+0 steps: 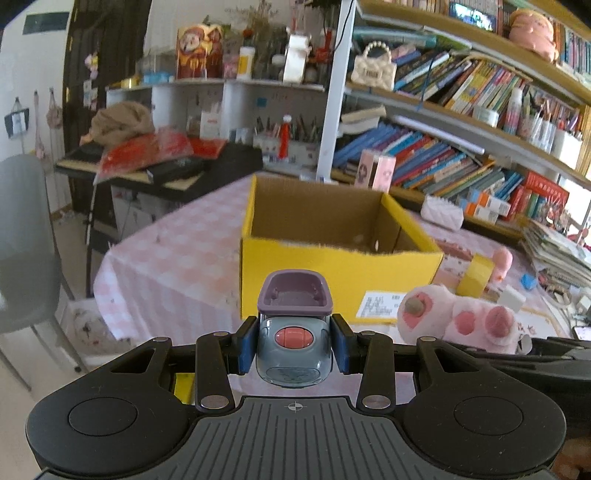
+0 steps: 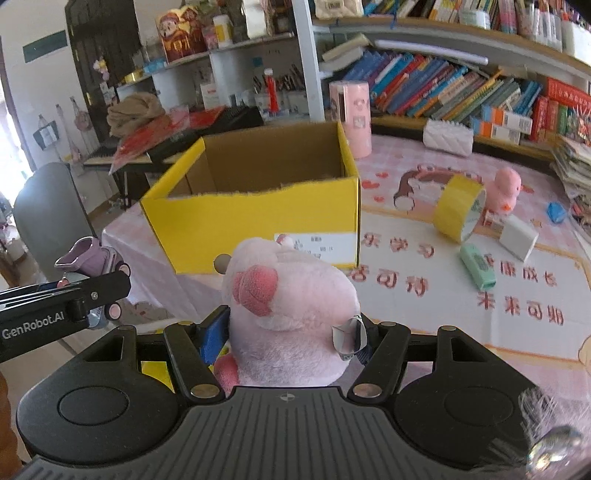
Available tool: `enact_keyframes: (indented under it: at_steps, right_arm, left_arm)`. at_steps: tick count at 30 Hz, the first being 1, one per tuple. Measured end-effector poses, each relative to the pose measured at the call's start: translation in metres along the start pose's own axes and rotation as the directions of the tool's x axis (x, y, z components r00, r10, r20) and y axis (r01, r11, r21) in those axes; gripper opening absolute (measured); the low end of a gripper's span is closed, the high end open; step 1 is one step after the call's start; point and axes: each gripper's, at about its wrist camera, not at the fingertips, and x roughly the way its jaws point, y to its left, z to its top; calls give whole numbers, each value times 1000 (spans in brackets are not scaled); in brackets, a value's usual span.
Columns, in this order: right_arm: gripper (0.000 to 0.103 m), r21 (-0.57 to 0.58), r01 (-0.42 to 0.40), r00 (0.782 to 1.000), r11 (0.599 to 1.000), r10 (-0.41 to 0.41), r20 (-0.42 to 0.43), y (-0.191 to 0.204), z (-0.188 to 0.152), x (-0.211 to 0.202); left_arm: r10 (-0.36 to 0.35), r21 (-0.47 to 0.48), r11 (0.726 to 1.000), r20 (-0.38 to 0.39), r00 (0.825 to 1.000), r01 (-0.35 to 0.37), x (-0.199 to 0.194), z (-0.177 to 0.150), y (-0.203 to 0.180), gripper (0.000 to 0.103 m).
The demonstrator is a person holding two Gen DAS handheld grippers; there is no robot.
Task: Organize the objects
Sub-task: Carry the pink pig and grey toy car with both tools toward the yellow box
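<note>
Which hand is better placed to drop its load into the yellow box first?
Left, marginally. Its tongs hold the grey toy car square to the yellow box, centred on its front wall. The right tongs hold the pink plush facing the box's corner.

home study or child's room. far right: long shelves [image 1: 461, 110] crammed with children's books [image 1: 424, 155], pen pots [image 1: 291, 138], plush [image 1: 532, 33] on top shelf. near: table [image 2: 443, 295] under pink checked cloth with cartoon mat, tape roll [image 2: 460, 208], pink duck [image 2: 504, 194]. far left: cluttered desk [image 1: 162, 173], grey chair [image 1: 26, 229], bags hung on wall.
</note>
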Motion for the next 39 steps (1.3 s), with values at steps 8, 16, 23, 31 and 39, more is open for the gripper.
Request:
enact_keyframes:
  at_steps: [8,16,23,31,39]
  right_arm:
    - [64,-28,9,987,1000,-4,161,-1,35,-11]
    - [64,-26,2,963,1000,6,268,-9,82,5]
    - [64,-36,-15,966,999,24,256,-19,111,42]
    - [64,-52,-33,979,998,43,200,-34,136,97]
    - [64,-133,-46,990,990,63,126,-37,148,145]
  left_arm:
    - [-3,11,1000,75,997,3,7,31,-2,39]
    - [-4,34,999,128,992,-1,32,63,-11,39]
    - [20,35,999,106,994,-24,69,79,-15,39]
    - [47,46,998,48,998,-50,117,90,-23,39]
    - [82,79,994,-35,996,-79,158,91,-29,39]
